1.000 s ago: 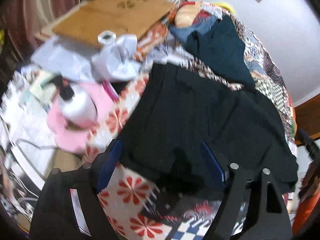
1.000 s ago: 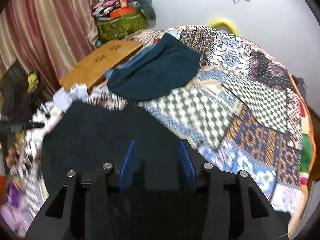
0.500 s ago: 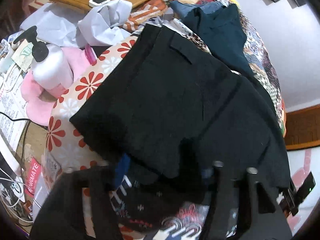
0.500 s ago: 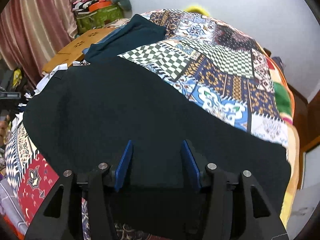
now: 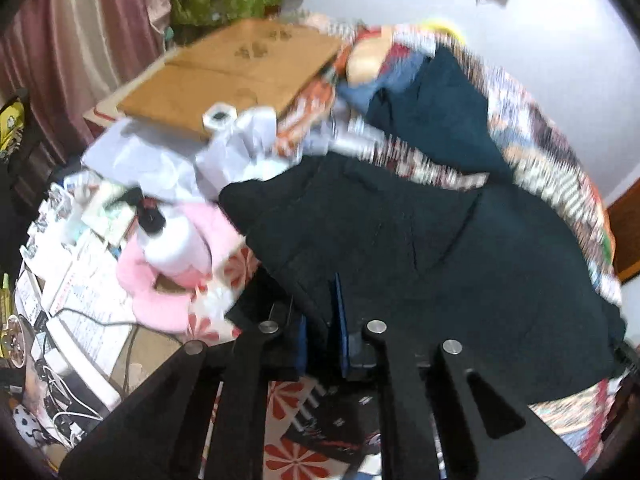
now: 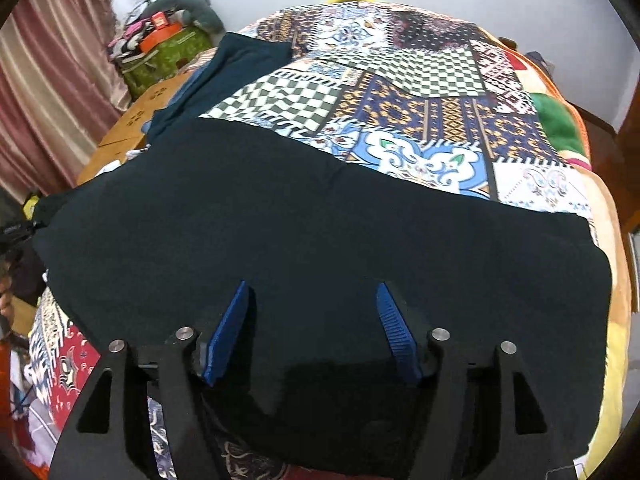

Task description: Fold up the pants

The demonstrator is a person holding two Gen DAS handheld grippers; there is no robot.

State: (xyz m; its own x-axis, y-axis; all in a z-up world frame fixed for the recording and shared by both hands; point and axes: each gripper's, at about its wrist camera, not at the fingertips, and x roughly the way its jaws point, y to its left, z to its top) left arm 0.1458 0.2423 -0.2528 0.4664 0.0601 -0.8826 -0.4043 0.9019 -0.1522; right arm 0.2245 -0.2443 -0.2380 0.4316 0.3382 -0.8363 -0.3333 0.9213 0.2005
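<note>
Inspector: Pants noted first: a black pair spread flat across the near part of the bed, on top of the patchwork quilt, with one end reaching the bed's left edge and the other running toward its right side.

Clerk: And the left gripper?

Inspector: Its blue pads stand nearly together, clamped on a fold of the black cloth at the pants' near left edge. That view is blurred, so finer detail of the fold cannot be read.

Clerk: The right gripper?

Inspector: Fingers well apart, blue pads clearly separated. It sits over the near edge of the pants with dark cloth between and below the fingers; whether the fingers touch the cloth I cannot tell.

Clerk: Other items?

Inspector: A dark teal garment lies on the quilt beyond the pants, toward the far left of the bed. Off the bed's left side: a flattened cardboard box, crumpled white paper, a white pump bottle standing on a pink cloth, and loose papers and cables lower left. A striped pink curtain hangs at the far left
</note>
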